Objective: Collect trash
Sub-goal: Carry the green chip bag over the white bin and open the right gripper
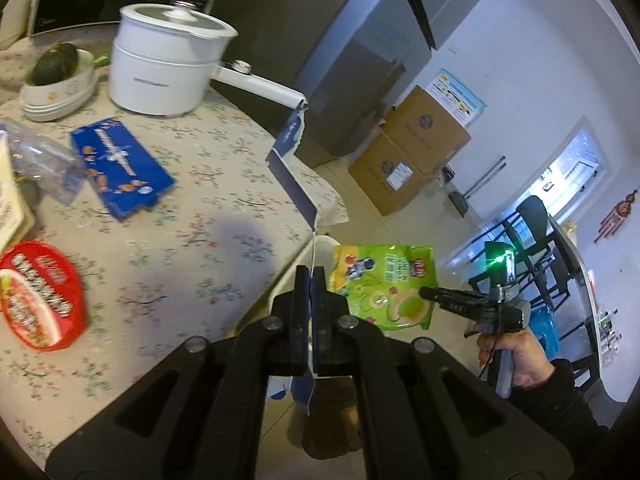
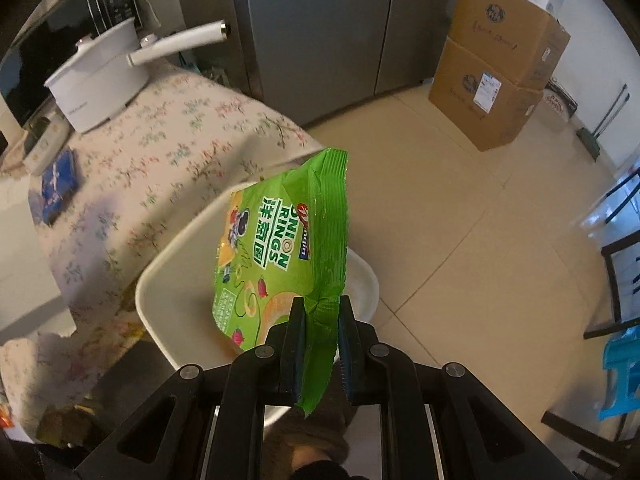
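Over the white bin [image 2: 160, 296] beside the table [image 1: 192, 208], my R gripper [image 2: 320, 344] had its jaws pinched on the edge seam of a green bag [image 2: 280, 248], which looked light, crinkly, prob slippery. L gripper [image 1: 310, 300] was clamped on a thin blue card strip [image 1: 294, 188], stiff-ish but floppy. Bin contents: couldn't tell.
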`<state>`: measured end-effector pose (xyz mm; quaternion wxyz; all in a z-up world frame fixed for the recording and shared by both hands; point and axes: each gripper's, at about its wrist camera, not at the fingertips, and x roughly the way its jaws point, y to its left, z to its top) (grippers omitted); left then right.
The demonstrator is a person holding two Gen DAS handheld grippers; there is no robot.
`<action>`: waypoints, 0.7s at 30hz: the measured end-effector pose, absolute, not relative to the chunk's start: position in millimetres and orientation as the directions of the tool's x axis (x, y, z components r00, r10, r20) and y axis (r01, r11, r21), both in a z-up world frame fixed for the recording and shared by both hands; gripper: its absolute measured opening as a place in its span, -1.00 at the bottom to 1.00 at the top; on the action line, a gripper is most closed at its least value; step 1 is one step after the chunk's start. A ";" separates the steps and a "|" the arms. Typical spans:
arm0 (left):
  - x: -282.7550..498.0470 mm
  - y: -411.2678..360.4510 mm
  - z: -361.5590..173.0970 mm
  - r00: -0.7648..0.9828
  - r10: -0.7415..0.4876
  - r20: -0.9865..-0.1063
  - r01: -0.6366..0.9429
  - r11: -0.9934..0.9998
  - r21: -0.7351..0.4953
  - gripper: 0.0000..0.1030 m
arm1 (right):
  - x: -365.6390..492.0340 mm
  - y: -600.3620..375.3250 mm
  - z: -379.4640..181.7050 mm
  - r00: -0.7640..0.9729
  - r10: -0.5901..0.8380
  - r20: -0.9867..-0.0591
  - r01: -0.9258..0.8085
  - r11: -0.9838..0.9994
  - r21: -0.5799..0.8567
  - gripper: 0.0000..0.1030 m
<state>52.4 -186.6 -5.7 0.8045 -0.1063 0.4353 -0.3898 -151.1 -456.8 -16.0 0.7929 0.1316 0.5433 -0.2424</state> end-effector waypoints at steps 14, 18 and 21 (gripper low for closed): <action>46.9 -284.1 -53.3 0.211 -0.760 -0.615 0.618 0.591 -0.518 -0.98 | -163.1 -469.4 -10.5 0.332 -0.190 -0.924 0.555 0.831 0.028 0.09; 46.9 -303.1 -66.5 0.188 -0.767 -0.613 0.632 0.572 -0.522 -0.98 | -163.1 -470.0 -10.7 0.332 -0.186 -0.925 0.552 0.834 0.030 0.10; 45.7 -315.2 -79.8 0.178 -0.760 -0.625 0.647 0.569 -0.507 -0.98 | -162.4 -470.5 -11.7 0.327 -0.190 -0.926 0.550 0.835 0.022 0.10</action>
